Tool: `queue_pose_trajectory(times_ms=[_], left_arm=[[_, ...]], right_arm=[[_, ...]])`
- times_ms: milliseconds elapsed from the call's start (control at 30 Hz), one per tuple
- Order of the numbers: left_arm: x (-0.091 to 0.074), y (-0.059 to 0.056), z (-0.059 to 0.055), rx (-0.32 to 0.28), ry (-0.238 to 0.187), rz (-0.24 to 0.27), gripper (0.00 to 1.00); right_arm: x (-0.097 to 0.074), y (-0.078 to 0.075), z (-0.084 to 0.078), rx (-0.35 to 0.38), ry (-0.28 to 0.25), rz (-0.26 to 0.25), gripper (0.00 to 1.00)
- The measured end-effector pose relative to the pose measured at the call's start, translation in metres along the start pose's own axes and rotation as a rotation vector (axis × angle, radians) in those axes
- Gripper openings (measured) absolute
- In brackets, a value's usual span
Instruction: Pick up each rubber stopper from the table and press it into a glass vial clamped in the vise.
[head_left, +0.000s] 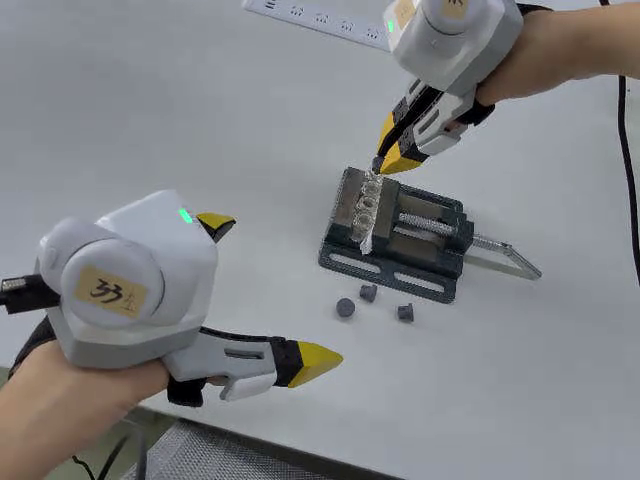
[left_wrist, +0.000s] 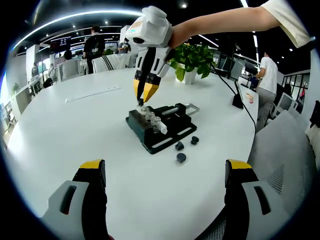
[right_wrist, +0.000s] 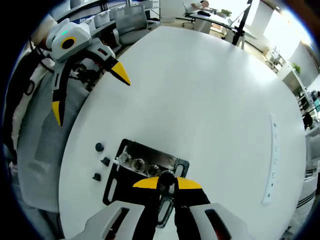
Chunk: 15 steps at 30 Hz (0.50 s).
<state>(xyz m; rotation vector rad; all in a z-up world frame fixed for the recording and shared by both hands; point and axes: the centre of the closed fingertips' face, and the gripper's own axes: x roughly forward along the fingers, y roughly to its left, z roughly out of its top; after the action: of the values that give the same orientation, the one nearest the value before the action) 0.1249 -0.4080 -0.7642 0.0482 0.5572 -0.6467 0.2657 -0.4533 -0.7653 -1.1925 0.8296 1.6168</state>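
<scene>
A dark vise (head_left: 440, 262) in the middle of the white table clamps a row of glass vials (head_left: 367, 207). My right gripper (head_left: 392, 160) hangs tip-down right over the far end of the row, shut on a dark rubber stopper (right_wrist: 166, 180) just above the vials (right_wrist: 136, 163). Three loose stoppers lie in front of the vise (head_left: 345, 307) (head_left: 368, 292) (head_left: 405, 312). My left gripper (head_left: 268, 292) floats near the table's front edge, open and holding nothing, well away from the vise (left_wrist: 165, 131). From there the right gripper (left_wrist: 145, 91) and the loose stoppers (left_wrist: 181, 157) show ahead.
A white power strip (head_left: 320, 18) lies at the far edge. The vise's handle (head_left: 508, 256) sticks out to the right. A black cable (head_left: 628, 150) runs down the right side. A potted plant (left_wrist: 190, 62) stands at the far side of the table, with people and chairs beyond.
</scene>
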Motion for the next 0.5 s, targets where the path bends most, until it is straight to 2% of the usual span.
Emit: queue_pose_trajectory(times_ms=[300,367,400,467,500], left_arm=[[0.0001,0.001,-0.0034,-0.009,0.0,0.001,0.99],[0.0004,0.001,-0.0038,-0.01,0.001,0.0,0.99],[0.0007,0.0012,-0.0041,-0.011,0.001,0.001,0.99],[0.0012,0.0014,-0.0046,-0.014,0.001,0.0,0.99],[0.0015,0.0009,-0.004,-0.014,0.0,-0.001,0.99]], right_arm=[[0.0011,-0.0016,-0.0023,-0.029,0.03,0.003,0.05],[0.0015,-0.0008,-0.0015,-0.014,0.043,0.006,0.05],[0.0021,-0.0017,-0.0023,0.026,0.057,0.006,0.05],[0.0027,-0.003,-0.0019,0.024,0.061,0.008,0.05],[0.0029,-0.0036,-0.0025,0.054,0.064,0.009,0.05]])
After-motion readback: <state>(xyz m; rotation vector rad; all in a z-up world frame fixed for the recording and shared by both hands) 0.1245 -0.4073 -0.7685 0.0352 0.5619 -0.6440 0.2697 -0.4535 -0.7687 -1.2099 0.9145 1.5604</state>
